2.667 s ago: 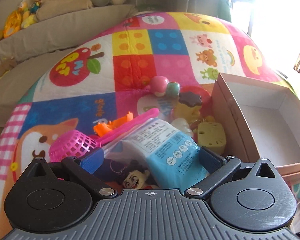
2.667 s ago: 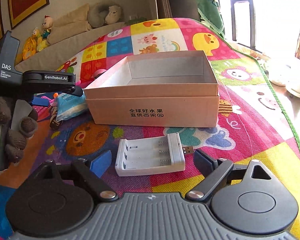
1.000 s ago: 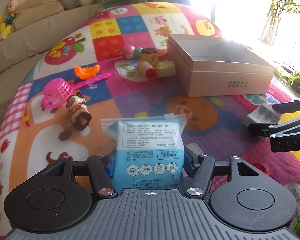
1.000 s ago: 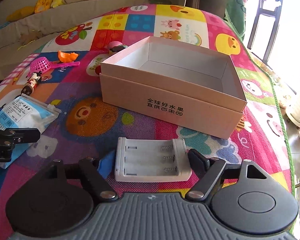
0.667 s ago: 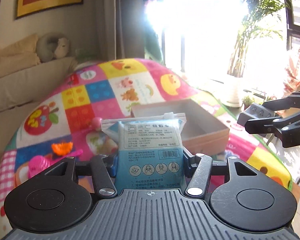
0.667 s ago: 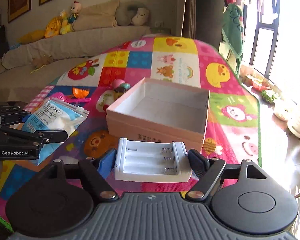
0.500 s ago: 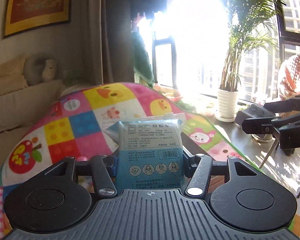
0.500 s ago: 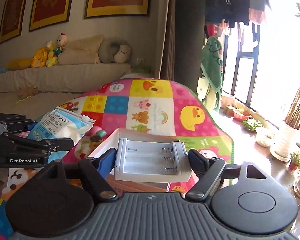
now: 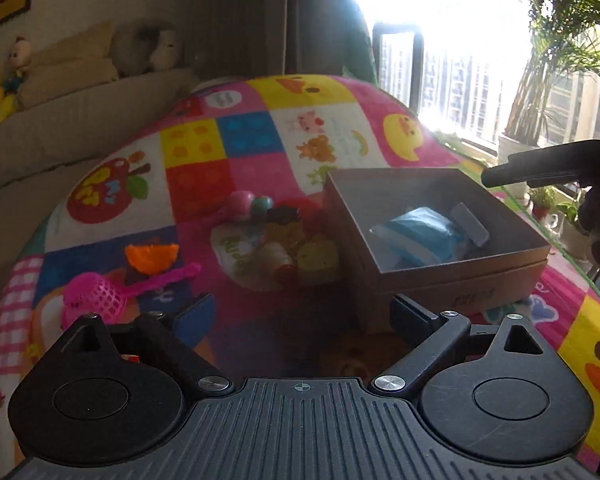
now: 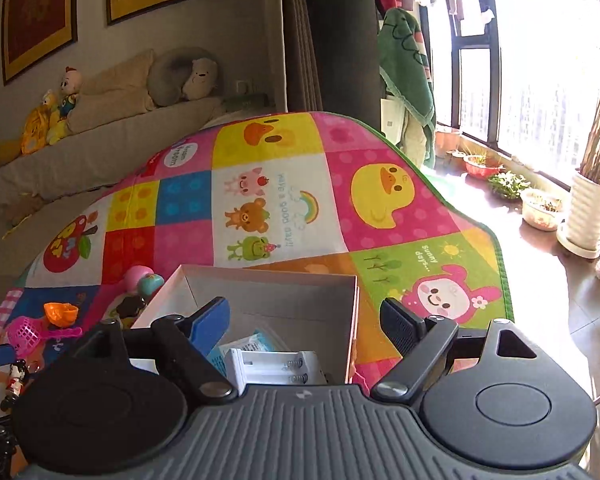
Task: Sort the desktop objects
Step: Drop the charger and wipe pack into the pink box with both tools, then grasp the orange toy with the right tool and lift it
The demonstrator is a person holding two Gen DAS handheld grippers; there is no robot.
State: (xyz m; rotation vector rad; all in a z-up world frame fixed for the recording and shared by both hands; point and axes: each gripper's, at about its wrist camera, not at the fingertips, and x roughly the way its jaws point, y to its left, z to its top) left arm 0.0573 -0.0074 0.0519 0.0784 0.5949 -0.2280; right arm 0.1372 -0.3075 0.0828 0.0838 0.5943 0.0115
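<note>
The cardboard box (image 9: 452, 280) sits on the colourful play mat. Inside it lie the blue mask packet (image 9: 420, 236) and the white battery charger (image 9: 470, 224). My left gripper (image 9: 300, 316) is open and empty, held above the mat left of the box. My right gripper (image 10: 304, 316) is open and empty above the box (image 10: 352, 312); the charger (image 10: 272, 366) and the packet (image 10: 256, 342) show below it. The right gripper's finger (image 9: 540, 168) shows at the right of the left wrist view.
Left of the box lie small toys: a pink and a green ball (image 9: 252, 204), a yellow toy (image 9: 316, 254), an orange piece (image 9: 152, 258), a pink scoop (image 9: 100, 300) and a small figurine (image 10: 14, 378). A sofa (image 9: 60, 120) stands behind; potted plants (image 10: 588, 216) by the window.
Both grippers have opened. The mask packet has left my left gripper and the battery charger my right gripper; both now lie inside the box.
</note>
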